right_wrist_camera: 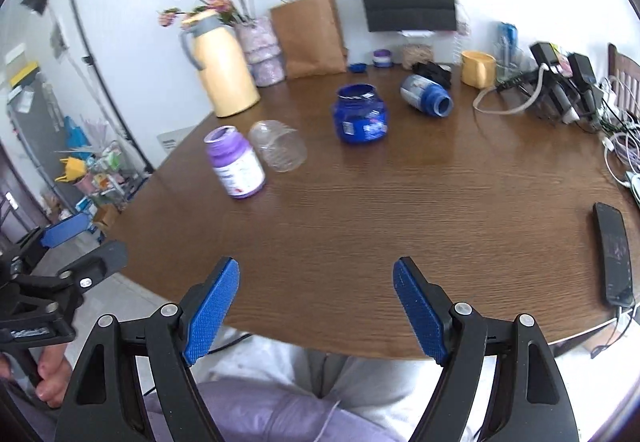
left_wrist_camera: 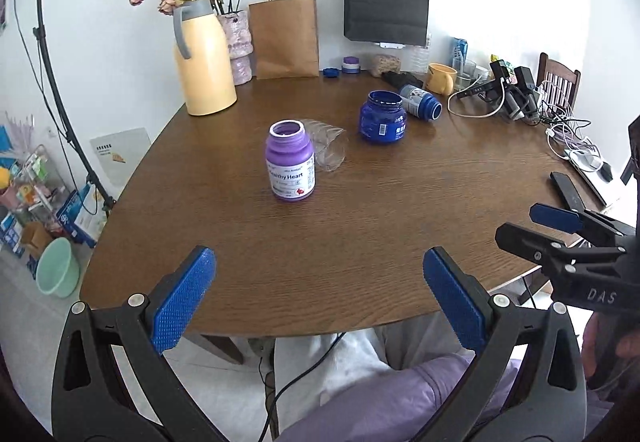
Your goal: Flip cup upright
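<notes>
A clear plastic cup (left_wrist_camera: 328,147) lies on its side on the brown table (left_wrist_camera: 360,226), just right of and behind an upright purple bottle (left_wrist_camera: 291,165). It also shows in the right wrist view (right_wrist_camera: 279,145), next to the purple bottle (right_wrist_camera: 237,162). My left gripper (left_wrist_camera: 320,298) is open and empty over the table's near edge. My right gripper (right_wrist_camera: 316,306) is open and empty, also at the near edge. It appears in the left wrist view (left_wrist_camera: 560,230) at the far right. The left gripper shows at the left edge of the right wrist view (right_wrist_camera: 76,242).
An open blue jar (left_wrist_camera: 382,117) stands upright and a blue bottle (left_wrist_camera: 422,101) lies on its side behind it. A yellow jug (left_wrist_camera: 202,57), flower vase, paper bags and a yellow mug (left_wrist_camera: 440,77) line the back. Cables and chargers (left_wrist_camera: 520,97) crowd the right; a phone (right_wrist_camera: 614,254) lies near the right edge.
</notes>
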`<state>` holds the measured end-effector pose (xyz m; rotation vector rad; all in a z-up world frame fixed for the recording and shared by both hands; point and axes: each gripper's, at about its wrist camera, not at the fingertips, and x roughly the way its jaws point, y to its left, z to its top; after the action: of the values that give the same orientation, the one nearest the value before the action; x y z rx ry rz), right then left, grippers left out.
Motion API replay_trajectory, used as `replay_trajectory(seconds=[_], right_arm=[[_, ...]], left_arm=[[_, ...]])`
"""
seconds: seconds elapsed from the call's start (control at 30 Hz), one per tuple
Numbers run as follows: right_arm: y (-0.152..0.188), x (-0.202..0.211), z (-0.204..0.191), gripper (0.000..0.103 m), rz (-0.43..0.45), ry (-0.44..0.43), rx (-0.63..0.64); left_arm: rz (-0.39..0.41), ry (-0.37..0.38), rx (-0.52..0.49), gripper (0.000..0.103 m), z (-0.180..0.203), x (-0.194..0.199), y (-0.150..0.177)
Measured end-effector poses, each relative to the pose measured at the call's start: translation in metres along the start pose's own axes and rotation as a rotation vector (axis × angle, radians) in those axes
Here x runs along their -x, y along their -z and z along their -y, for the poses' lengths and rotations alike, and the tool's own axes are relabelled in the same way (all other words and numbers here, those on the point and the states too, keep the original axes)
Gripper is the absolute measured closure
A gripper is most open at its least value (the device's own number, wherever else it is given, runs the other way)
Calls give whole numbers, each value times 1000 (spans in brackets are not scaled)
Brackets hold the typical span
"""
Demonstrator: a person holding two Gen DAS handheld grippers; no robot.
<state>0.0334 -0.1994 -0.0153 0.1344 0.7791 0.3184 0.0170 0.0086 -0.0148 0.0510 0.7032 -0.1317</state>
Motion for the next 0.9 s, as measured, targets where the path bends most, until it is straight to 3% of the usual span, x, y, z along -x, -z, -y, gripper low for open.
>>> replay_trajectory(seconds=[0.37,0.9], right_arm=[[21,15,-16,20,9,2,40],[18,27,-10,20,44,23,24]], left_arm=[[-33,23,16,0,8,3,19],[6,8,11,0,13,13,20]])
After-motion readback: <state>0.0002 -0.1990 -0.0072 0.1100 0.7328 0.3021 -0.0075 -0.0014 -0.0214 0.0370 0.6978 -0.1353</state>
